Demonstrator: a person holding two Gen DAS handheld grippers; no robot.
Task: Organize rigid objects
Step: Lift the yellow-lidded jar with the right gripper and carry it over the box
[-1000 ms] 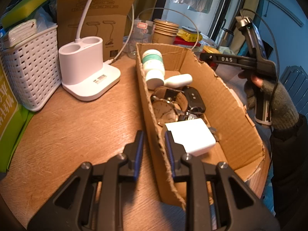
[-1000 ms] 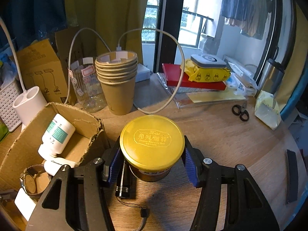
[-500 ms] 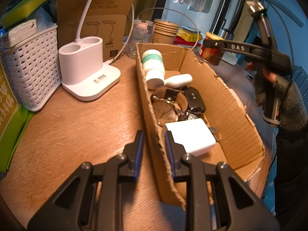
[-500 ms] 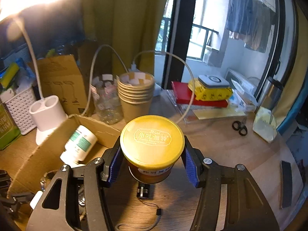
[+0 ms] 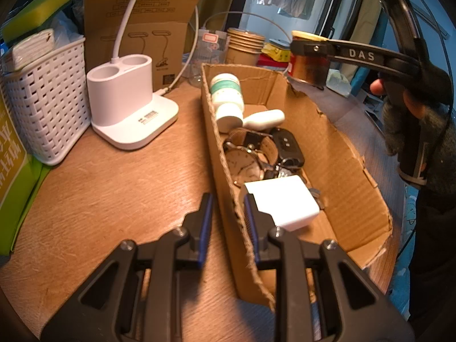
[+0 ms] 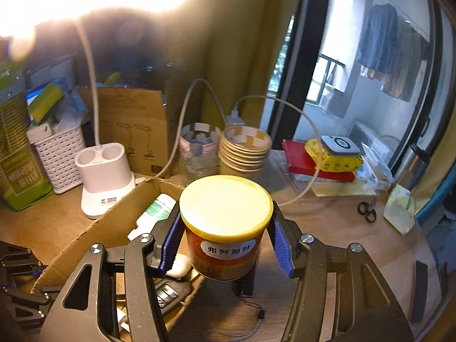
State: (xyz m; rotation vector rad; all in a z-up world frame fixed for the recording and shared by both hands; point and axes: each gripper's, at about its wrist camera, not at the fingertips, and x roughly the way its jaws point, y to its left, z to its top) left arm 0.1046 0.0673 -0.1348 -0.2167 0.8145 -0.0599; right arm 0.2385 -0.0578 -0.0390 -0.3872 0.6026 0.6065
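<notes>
Above the box's (image 5: 336,154) far rim, my right gripper (image 6: 225,245) clamped the tin (image 6: 225,225) mid-carry (left gripper (image 5: 226,213) pinched the box's near wall); next I needed to lower it inside.

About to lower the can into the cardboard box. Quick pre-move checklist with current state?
1. Right tool clamps yellow-lidded can: ok.
2. Can clear of the table: ok.
3. Left tool pinches the cardboard box wall, steadying it: ok.
4. Free floor in box: ok, bare cardboard on the right side, beside the white charger.
5. Can fully over the box: not ok, it hangs at the far rim.
6. Can upright: ok.
</notes>
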